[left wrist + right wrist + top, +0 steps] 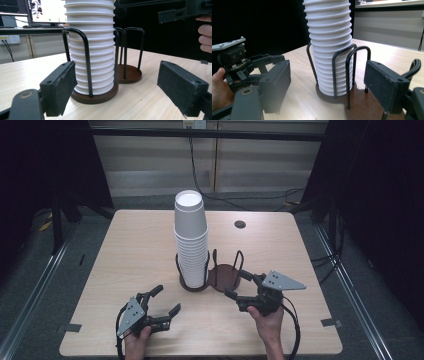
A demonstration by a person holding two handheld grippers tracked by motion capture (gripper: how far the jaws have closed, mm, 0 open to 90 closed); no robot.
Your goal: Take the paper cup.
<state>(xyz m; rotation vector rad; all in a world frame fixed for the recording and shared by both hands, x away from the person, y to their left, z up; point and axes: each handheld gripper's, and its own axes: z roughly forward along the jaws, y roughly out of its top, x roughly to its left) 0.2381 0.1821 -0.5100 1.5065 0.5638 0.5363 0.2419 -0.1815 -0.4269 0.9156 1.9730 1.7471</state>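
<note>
White paper cups (190,237), nested in a tall stack, stood upright in the left bay of a brown two-bay holder (223,277) with black wire hoops, near the middle of the pale wood desk (125,250). Right bay held nothing. Left claw (167,301) lay low at the near-left of the desk, jaws spread wide, gripping nothing, well apart from the stack. Right claw (238,284) rested just beside the holder's empty bay, jaws likewise released. In the left gripper view the stack (91,47) stood between the jaws but farther off; in the right gripper view the same (329,47).
</note>
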